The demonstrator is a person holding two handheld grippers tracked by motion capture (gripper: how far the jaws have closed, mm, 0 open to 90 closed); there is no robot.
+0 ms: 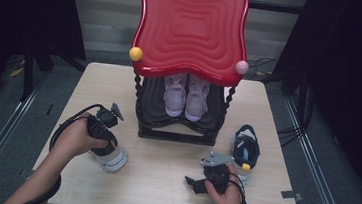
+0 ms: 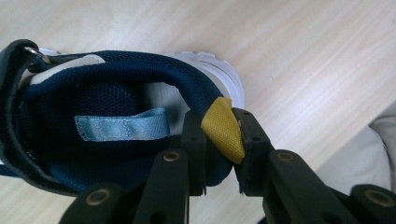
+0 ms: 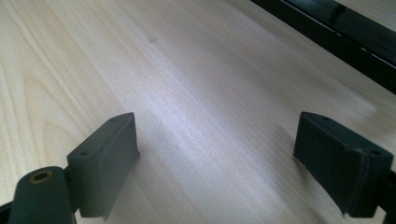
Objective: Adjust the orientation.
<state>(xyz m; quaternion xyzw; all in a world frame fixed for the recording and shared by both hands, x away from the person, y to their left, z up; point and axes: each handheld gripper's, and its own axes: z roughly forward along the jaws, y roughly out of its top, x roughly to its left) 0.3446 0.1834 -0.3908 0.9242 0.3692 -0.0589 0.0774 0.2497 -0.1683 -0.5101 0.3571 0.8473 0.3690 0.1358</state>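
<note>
Spanning most of the high view, wooden table [image 1: 161, 180] w/ bare room front-centre, between both hands. Rack w/ red top [image 1: 191, 27] at back-centre, pale pair of shoes [image 1: 186, 96] on its lower shelf. Second navy shoe [image 1: 245, 147] near right edge, just beside right hand. Left forearm in from bottom-left, angled up-right; left hand [image 1: 77, 140] wrapped round left gripper [image 2: 223, 135], over navy shoe [image 2: 93, 126] w/ white sole at front-left of table. Clamped on yellow heel tab [image 2: 223, 128], one jaw inside collar, other outside. Right hand low at front-right; right gripper [image 3: 215, 154] spread wide, nothing between jaws, pointing across bare wood twd rack base [image 3: 336, 32].
</note>
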